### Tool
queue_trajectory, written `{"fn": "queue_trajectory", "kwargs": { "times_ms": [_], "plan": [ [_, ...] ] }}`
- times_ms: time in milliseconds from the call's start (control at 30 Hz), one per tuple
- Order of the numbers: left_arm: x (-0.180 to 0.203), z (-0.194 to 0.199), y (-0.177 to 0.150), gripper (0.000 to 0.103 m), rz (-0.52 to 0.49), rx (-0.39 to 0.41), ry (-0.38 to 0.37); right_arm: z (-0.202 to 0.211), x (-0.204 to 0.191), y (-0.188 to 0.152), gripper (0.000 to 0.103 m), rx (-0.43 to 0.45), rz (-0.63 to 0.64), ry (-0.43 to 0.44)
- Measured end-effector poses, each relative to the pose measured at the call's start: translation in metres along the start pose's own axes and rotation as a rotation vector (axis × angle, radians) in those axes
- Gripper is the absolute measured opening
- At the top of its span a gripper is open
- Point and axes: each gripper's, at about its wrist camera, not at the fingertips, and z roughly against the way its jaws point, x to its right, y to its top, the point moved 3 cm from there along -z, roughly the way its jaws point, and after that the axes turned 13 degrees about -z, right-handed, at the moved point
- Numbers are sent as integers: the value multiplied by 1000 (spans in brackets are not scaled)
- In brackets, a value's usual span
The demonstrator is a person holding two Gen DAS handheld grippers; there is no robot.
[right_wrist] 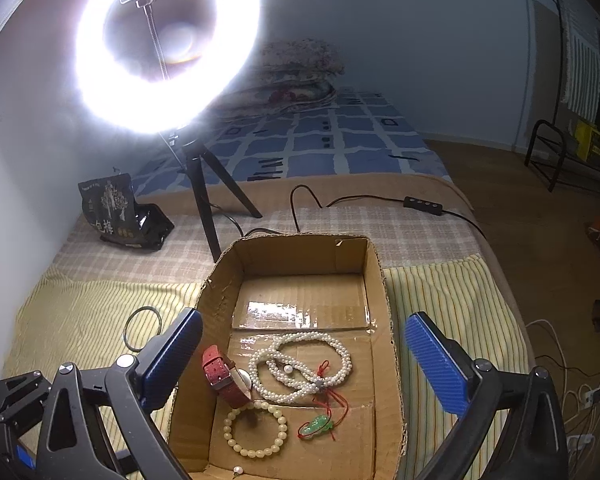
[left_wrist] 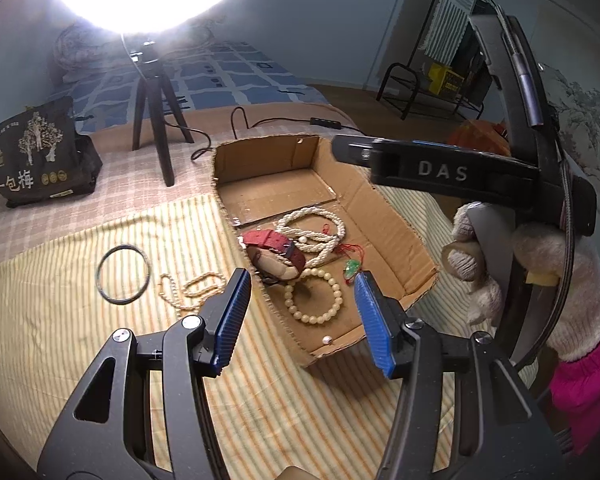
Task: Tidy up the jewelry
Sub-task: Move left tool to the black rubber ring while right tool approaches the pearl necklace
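Bed [right_wrist: 440, 240], striped cloth [right_wrist: 80, 320], cardboard box [right_wrist: 384, 280], black ring [left_wrist: 123, 274], bead strand [left_wrist: 192, 286]

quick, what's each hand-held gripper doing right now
Left hand-held gripper: open, holding nothing.
Right hand-held gripper: wide open, holding nothing.

My two wrist cameras both look steeply down, close over the cardboard box [left_wrist: 396, 236] [right_wrist: 380, 280], left one from its left side.
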Motion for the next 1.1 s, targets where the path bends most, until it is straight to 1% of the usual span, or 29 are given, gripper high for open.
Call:
{"fn": "queue_trajectory", "kwargs": {
  "times_ms": [200,400,500,667,867,933,967,1033,1067,1100],
  "plan": [
    [-28,18,-5,55,8,4,47,9,-4,0,103,11,3,4],
    [-69,33,-15,55,36,-7,104,25,-11,-4,103,23,-10,60],
    [-90,38,-20,55,67,-11,119,32,-21,-9,101,29,10,81],
    [-128,44,-29,55,154,-15,126,41,-45,-22,94,18,60,122],
    [-159,37,-39,55,212,-38,119,46,-83,-51,78,-27,154,185],
    [-168,33,-43,55,225,-50,117,43,-100,-65,71,-64,203,211],
    [-171,31,-45,55,230,-54,114,41,-106,-71,69,-81,220,220],
    [-177,25,-48,55,236,-66,106,34,-122,-84,60,-124,260,246],
    [-179,22,-50,55,239,-74,102,29,-128,-91,57,-149,275,258],
    [-182,19,-52,55,246,-80,96,25,-134,-96,51,-172,288,266]
  ]
}}
